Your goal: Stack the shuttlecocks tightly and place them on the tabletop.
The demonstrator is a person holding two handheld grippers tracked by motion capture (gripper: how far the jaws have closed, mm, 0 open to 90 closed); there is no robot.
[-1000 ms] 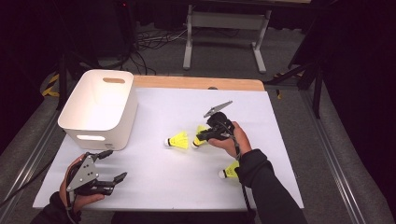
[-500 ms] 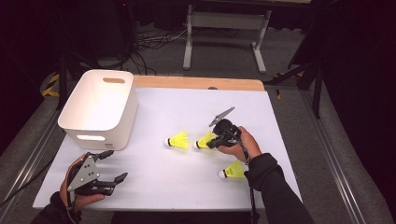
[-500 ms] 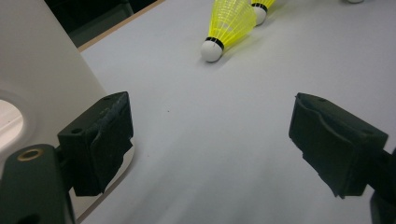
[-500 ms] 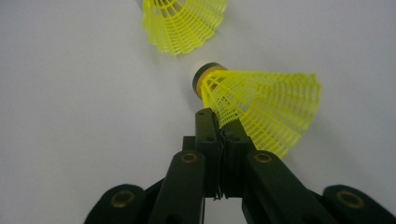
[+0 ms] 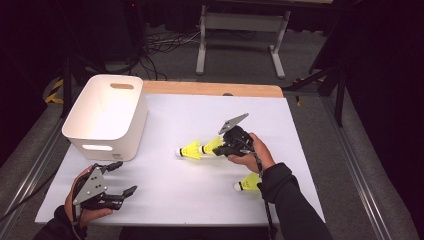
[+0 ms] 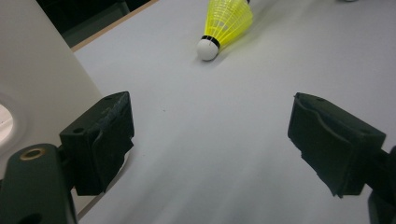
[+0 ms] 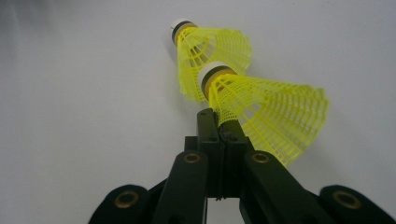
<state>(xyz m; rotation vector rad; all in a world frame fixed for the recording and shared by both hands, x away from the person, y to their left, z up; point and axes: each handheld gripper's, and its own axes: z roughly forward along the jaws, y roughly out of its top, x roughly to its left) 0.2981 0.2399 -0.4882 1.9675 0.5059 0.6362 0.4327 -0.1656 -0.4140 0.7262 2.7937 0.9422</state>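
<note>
The white worktop (image 5: pixel 200 200) is carrying everything, and the white bin (image 5: pixel 107 117) is sitting on it just beyond the left gripper (image 5: pixel 117 180) and a little to that gripper's left; in the left gripper view its wall (image 6: pixel 32 79) is rising right beside the left-hand jaw. The left gripper is resting low near the worktop's near edge, its jaws standing wide apart with nothing but bare worktop between them. A yellow shuttlecock (image 5: pixel 191 150) is lying on its side well ahead of those open jaws, cork end (image 6: pixel 207 48) pointing back toward them.

The right gripper (image 5: pixel 219 150) is working well apart from the left one, near the middle of the worktop. Its jaws have just been closing and are now pressed together on the skirt edge of a second yellow shuttlecock (image 7: pixel 261 112), which is sticking out past the jaw tips and to their right. The first shuttlecock (image 7: pixel 210 56) is lying just beyond it. A third shuttlecock (image 5: pixel 248 183) is lying behind the right gripper, beside the sleeve (image 5: pixel 280 195).
</note>
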